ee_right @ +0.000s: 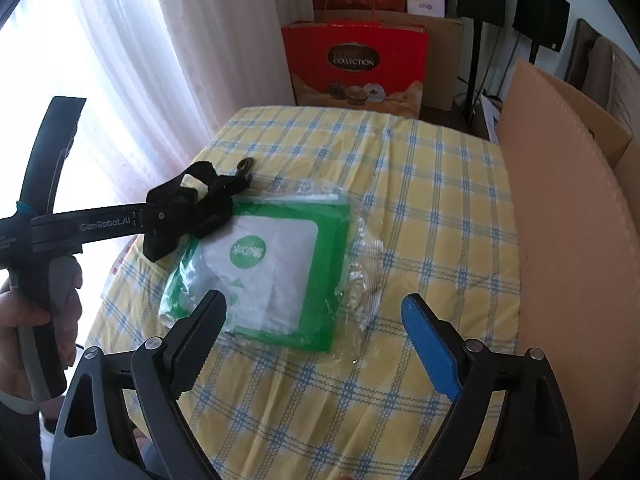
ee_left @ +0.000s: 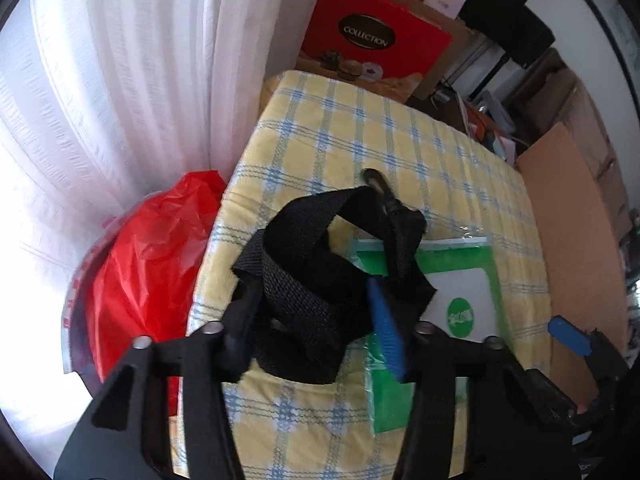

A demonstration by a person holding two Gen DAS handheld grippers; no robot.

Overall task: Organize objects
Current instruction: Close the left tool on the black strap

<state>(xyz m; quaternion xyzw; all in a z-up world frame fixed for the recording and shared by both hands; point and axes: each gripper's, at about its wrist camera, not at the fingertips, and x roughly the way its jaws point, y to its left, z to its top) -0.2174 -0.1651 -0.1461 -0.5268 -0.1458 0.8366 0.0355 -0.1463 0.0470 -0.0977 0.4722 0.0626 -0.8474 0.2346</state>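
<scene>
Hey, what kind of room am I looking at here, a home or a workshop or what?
Most likely a lived-in room at home, partly used for storage: a table under a yellow checked tablecloth, sheer white curtains over a bright window, and a red gift box among cardboard cartons behind.

We see a black webbing strap (ee_left: 304, 288), bunched and looped, its metal clip (ee_left: 374, 178) pointing away, overlapping a corner of a flat green-and-white plastic packet (ee_right: 276, 268) lying on the checked cloth.
</scene>
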